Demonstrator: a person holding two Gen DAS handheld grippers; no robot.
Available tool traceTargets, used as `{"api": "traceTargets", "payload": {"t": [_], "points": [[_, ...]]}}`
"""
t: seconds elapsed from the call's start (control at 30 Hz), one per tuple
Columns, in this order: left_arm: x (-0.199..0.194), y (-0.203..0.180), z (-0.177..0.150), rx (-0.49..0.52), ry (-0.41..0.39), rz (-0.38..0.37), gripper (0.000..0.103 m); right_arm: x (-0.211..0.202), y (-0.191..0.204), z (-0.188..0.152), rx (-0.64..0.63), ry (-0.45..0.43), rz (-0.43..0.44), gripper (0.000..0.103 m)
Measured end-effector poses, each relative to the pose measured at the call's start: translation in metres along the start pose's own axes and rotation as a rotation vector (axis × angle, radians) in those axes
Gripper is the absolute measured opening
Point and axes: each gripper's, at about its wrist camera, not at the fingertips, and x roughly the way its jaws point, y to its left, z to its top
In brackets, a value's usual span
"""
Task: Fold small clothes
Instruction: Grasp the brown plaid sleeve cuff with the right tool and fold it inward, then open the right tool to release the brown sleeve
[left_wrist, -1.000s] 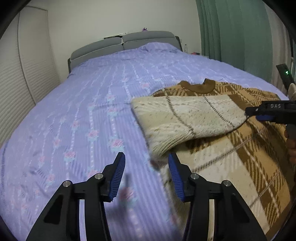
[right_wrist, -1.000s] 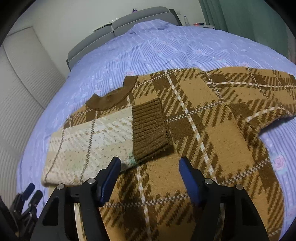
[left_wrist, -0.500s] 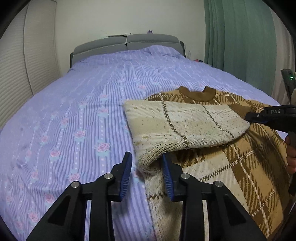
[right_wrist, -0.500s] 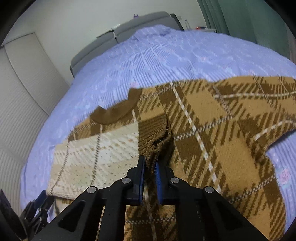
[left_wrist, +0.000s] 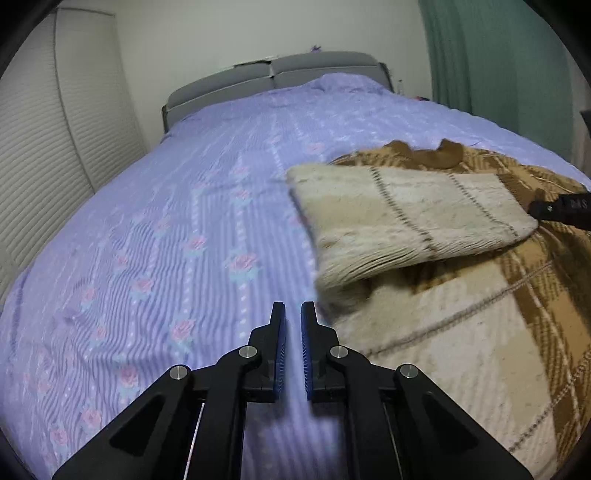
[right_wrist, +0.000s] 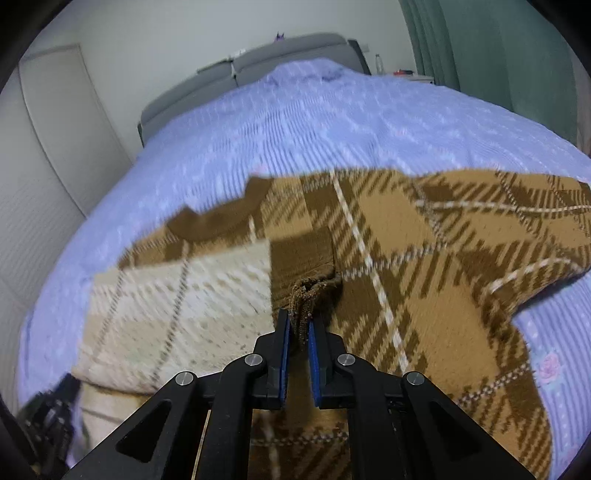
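A brown and tan plaid sweater (right_wrist: 424, 266) lies flat on the purple bedspread (left_wrist: 184, 221). Its left sleeve (left_wrist: 406, 221) is folded across the chest, pale inner side up. My right gripper (right_wrist: 297, 325) is shut on the sleeve's dark brown ribbed cuff (right_wrist: 306, 266) and holds its edge bunched up. It shows in the left wrist view (left_wrist: 561, 210) at the right edge. My left gripper (left_wrist: 293, 310) is shut on nothing, just left of the sleeve's folded edge (left_wrist: 343, 284) over the bedspread. It shows blurred in the right wrist view (right_wrist: 51, 417) at the lower left.
A grey headboard (left_wrist: 273, 77) stands at the far end of the bed. A white slatted wall panel (left_wrist: 40, 155) is on the left and green curtains (left_wrist: 498, 62) on the right. Small items sit on a nightstand (right_wrist: 406, 74) at the far right.
My right gripper closed on the cuff and lifted it slightly. My left gripper closed and ended up left of the sleeve's fold, holding nothing.
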Motion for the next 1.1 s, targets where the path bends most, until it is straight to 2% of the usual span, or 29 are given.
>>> {"api": "traceTargets", "payload": {"t": [0.1, 0.17, 0.23, 0.3, 0.4, 0.47, 0.53, 0.7, 0.8, 0.87, 1.03, 1.1], "points": [[-0.007, 0.01, -0.002, -0.039, 0.012, -0.023, 0.011, 0.002, -0.001, -0.005, -0.008, 0.002, -0.013, 0.012], [-0.021, 0.01, 0.001, -0.023, -0.019, 0.002, 0.013, -0.001, -0.002, -0.003, -0.001, 0.01, -0.017, 0.023], [-0.038, 0.006, 0.008, -0.006, -0.054, -0.012, 0.029, -0.009, -0.002, 0.0, 0.001, 0.015, -0.038, 0.049], [-0.054, -0.002, 0.019, 0.003, -0.079, -0.041, 0.058, -0.025, -0.002, 0.0, -0.004, -0.018, -0.047, 0.053], [-0.079, -0.019, 0.04, 0.012, -0.135, -0.087, 0.075, -0.058, -0.002, 0.0, -0.052, -0.069, -0.021, 0.056], [-0.09, -0.031, 0.055, -0.004, -0.149, -0.137, 0.083, -0.078, -0.006, 0.003, -0.072, -0.102, -0.008, 0.059], [-0.094, -0.045, 0.07, -0.039, -0.149, -0.209, 0.083, -0.095, -0.013, 0.008, -0.077, -0.125, -0.002, 0.066], [-0.086, -0.091, 0.101, -0.074, -0.144, -0.311, 0.083, -0.13, -0.047, 0.02, -0.083, -0.174, -0.035, 0.066], [-0.07, -0.127, 0.114, -0.067, -0.074, -0.388, 0.083, -0.142, -0.08, 0.023, -0.063, -0.184, -0.096, 0.066], [-0.062, -0.151, 0.121, -0.048, -0.034, -0.404, 0.083, -0.147, -0.099, 0.023, -0.041, -0.182, -0.111, 0.066], [-0.06, -0.208, 0.135, 0.033, -0.061, -0.412, 0.083, -0.149, -0.157, 0.023, 0.035, -0.178, -0.159, 0.066], [-0.059, -0.231, 0.142, 0.057, -0.071, -0.405, 0.087, -0.148, -0.18, 0.023, 0.077, -0.176, -0.168, 0.066]]}}
